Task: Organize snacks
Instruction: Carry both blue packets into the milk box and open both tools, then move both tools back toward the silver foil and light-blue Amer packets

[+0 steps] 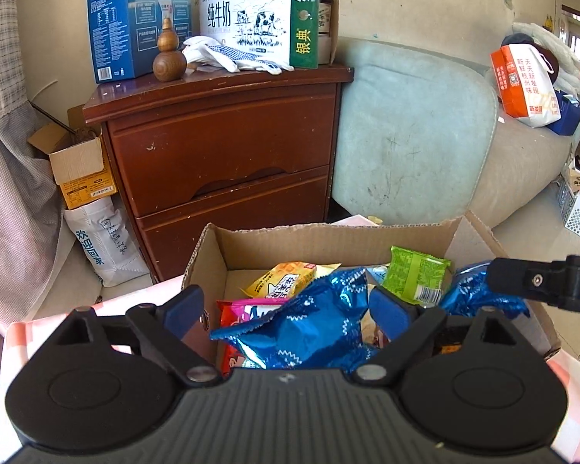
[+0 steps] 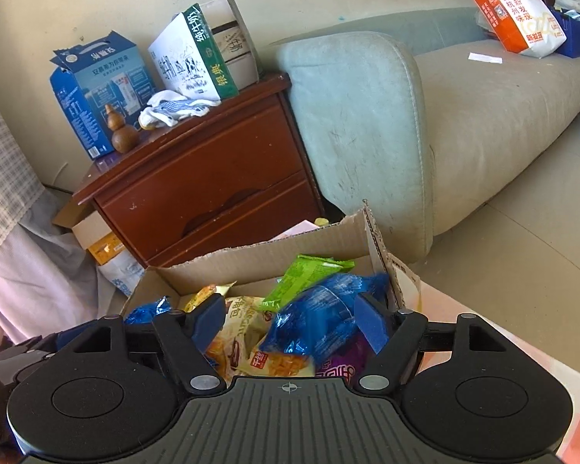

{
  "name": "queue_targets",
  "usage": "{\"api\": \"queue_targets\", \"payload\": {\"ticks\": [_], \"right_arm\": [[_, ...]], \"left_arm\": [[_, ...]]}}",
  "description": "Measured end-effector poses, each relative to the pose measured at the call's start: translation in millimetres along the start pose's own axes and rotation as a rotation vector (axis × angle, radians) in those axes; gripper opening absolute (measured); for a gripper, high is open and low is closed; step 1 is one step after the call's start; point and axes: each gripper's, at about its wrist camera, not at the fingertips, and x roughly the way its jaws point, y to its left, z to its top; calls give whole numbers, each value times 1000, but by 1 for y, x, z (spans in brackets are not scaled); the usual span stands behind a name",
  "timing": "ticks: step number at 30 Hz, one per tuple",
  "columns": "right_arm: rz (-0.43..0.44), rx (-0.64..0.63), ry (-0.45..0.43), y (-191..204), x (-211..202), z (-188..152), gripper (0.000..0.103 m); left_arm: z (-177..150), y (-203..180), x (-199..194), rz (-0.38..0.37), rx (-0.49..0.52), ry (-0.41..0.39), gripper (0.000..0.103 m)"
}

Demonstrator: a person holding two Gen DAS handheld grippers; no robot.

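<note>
The cardboard box [image 1: 251, 239] sat directly under both tongs, snacks heaped inside. Ahead stood the nightstand [image 1: 220, 143] and sofa [image 1: 410, 135], well clear. The left gripper [image 1: 286, 305] and right gripper [image 2: 290, 319] each hung spread wide, holding nothing, each above a blue foil packet [image 1: 309, 324] [image 2: 321, 317]. These looked light, crinkly and slippery, best pinched at a crimped end. The green packet [image 1: 415, 276] crowded just beyond.
</note>
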Motion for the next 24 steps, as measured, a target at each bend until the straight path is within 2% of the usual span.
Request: {"api": "queue_targets", "payload": {"ticks": [3,7,12,17,24], "right_arm": [[17,-10,-25,0,-8,0,78],[38,-36,-27,4,-12,-2,78],[56,-64,-12,10,-13,-6,78],[77,-96,15,18,-16,-16,78],[137,-172,68,36,-23,-34,78]], "left_arm": [[5,7,-12,4,-23,-35,99],[8,22,-25,-9,-74,-46,99],[4,40,-41,29,-93,-50,99],[-10,62,-52,91,-96,-19,99],[-36,97,-55,161,-139,72,99]]}}
